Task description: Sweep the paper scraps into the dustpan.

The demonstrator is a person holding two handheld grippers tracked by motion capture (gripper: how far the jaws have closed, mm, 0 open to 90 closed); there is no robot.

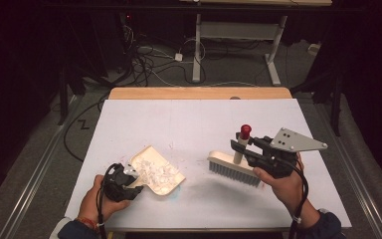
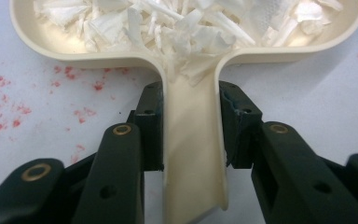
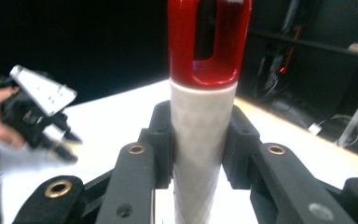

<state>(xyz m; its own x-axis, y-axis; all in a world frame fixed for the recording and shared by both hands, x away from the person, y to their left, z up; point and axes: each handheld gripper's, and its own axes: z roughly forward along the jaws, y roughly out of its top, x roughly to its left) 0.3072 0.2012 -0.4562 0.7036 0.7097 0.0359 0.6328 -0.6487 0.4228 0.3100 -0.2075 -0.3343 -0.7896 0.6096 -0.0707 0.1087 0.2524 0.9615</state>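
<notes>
A cream dustpan (image 1: 159, 172) full of white paper shreds (image 1: 155, 172) rests on the white table sheet at front left. My left gripper (image 1: 129, 180) is shut on its handle (image 2: 193, 154), with a pad pressing each side. At front right, a white hand brush (image 1: 234, 169) with grey bristles hangs just above the sheet. My right gripper (image 1: 251, 148) is shut on the brush's white handle (image 3: 200, 154), below its red looped end (image 3: 209, 39). Brush and dustpan are apart, with bare sheet between them.
Red specks (image 2: 9, 100) stain the sheet beside the dustpan, and a few white scraps (image 1: 171, 147) lie behind it. The white sheet (image 1: 199, 124) ends on a wooden table edge (image 1: 199, 93) at the back. Desk legs and cables (image 1: 179, 59) stand on the floor beyond.
</notes>
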